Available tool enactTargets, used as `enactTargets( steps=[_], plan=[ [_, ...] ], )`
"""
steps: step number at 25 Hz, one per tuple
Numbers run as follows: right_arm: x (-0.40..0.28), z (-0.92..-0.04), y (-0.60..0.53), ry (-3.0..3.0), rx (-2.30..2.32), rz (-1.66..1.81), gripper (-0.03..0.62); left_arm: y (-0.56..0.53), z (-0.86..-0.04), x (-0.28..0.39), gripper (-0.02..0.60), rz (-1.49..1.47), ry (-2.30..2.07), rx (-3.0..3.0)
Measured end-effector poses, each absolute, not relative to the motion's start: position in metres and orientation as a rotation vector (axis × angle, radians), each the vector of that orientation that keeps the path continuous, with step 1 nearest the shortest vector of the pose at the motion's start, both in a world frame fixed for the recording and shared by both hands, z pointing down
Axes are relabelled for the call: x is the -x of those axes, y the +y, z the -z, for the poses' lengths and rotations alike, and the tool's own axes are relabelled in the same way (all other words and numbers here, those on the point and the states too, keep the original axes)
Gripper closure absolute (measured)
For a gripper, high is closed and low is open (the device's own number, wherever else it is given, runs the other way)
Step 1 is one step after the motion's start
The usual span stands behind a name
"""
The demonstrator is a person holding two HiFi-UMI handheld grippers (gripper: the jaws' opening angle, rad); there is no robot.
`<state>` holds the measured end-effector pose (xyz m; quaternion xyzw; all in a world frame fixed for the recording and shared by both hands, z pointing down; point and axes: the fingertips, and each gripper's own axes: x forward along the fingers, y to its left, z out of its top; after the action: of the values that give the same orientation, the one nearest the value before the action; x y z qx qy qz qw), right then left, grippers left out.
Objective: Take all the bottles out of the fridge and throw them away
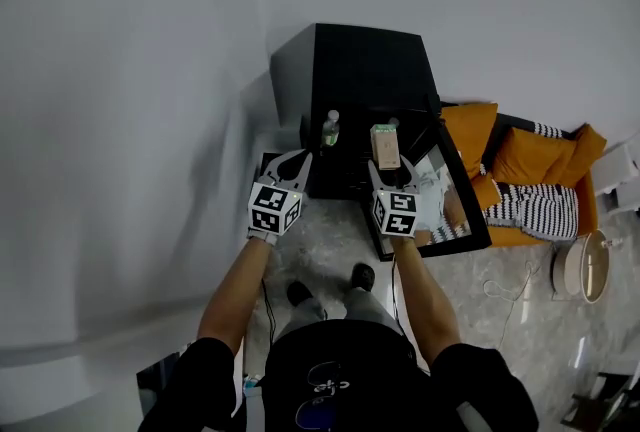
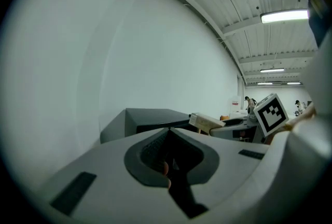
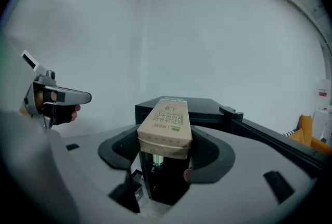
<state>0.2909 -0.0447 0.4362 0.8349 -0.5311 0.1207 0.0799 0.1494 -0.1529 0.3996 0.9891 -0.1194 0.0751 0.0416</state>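
The right claw (image 1: 393,182) is clamped on a beige carton (image 3: 165,127), held up before the open black fridge (image 1: 365,70). The left claw (image 2: 168,132), jaws together and empty, hovers at the left, near the clear bottle (image 1: 330,128) standing at the fridge's open front, which is probably the next thing to be picked up.

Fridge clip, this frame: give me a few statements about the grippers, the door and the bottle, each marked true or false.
1. The right gripper is shut on a tan carton. True.
2. The left gripper holds a bottle. False: its jaws are together with nothing between them.
3. The fridge door is closed. False: it stands swung open on the person's right.
4. A clear bottle stands at the fridge's front, in neither gripper. True.
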Motion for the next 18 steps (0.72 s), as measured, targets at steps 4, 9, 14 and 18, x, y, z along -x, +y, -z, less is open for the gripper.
enactTargets(
  steps=[4, 9, 14, 18],
  plan=[
    [-0.290, -0.428, -0.041, -1.607, -2.471, -0.340, 0.310, -0.148, -0.394, -0.147, 0.581, -0.214, -0.371, -3.029],
    [-0.279, -0.429, -0.048, -1.637, -2.433, -0.340, 0.310, -0.152, -0.388, -0.138, 0.581, -0.207, -0.387, -3.031],
    [-0.263, -0.426, -0.069, -1.689, -2.394, -0.329, 0.310, -0.168, -0.383, -0.119, 0.581, -0.193, -0.442, -3.029],
    [-0.237, -0.421, -0.093, -1.741, -2.356, -0.309, 0.310, -0.181, -0.379, -0.089, 0.581, -0.185, -0.498, -3.026]
  ],
)
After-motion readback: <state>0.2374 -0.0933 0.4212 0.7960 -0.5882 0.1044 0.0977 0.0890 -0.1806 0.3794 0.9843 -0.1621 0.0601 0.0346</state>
